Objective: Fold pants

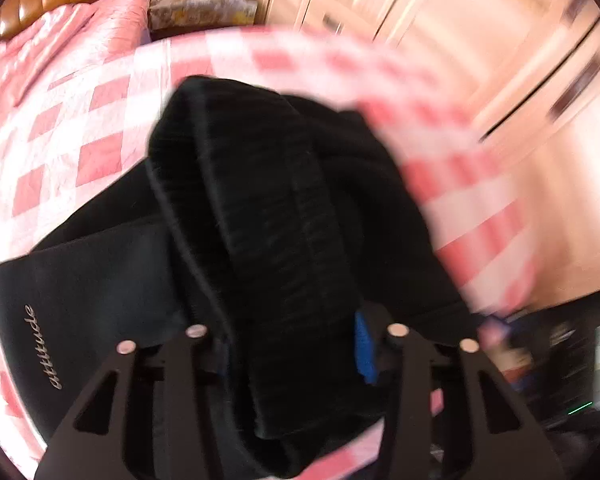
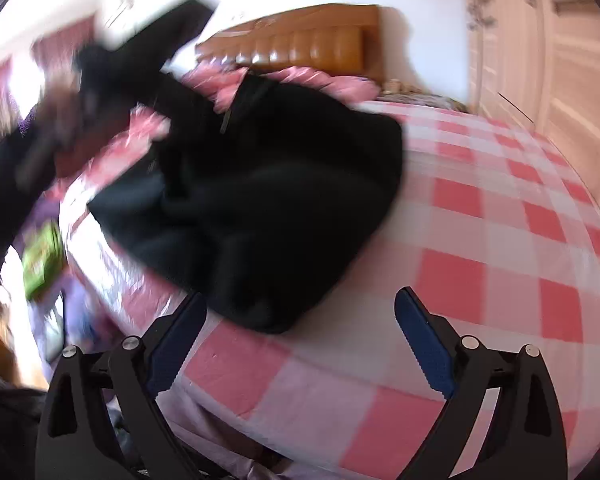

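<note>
Black pants lie bunched on a red-and-white check bedspread. The ribbed waistband runs between the fingers of my left gripper, which is shut on it. One blue pad presses its right side. A flat part of the pants bears the word "attitude". In the right wrist view the pants form a dark heap on the bedspread. My right gripper stands open just in front of the heap with nothing between its blue pads. The left gripper is a blurred dark shape at the upper left.
A wooden headboard and pink bedding are at the far end. Pale wardrobe doors stand to the right. The bed's edge drops to the left, with a green thing on the floor.
</note>
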Demonstrator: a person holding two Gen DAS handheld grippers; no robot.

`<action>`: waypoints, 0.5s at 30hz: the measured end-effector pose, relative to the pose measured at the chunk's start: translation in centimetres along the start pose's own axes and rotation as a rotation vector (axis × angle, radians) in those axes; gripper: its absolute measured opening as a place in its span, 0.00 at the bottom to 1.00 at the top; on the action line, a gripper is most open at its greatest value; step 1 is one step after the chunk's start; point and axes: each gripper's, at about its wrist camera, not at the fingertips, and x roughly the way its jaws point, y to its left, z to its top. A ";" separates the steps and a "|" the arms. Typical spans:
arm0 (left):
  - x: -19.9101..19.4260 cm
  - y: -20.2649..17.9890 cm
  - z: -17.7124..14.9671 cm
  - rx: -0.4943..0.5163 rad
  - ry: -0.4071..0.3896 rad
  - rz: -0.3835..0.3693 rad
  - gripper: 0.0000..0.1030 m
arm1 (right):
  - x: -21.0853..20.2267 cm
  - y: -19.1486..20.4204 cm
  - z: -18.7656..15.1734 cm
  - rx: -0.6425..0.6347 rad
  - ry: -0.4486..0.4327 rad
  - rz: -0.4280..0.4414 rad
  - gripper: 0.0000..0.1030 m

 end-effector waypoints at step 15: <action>-12.6 -0.5 -0.2 -0.078 -0.301 -0.203 0.28 | 3.0 1.2 2.2 -0.031 -0.096 -0.268 0.90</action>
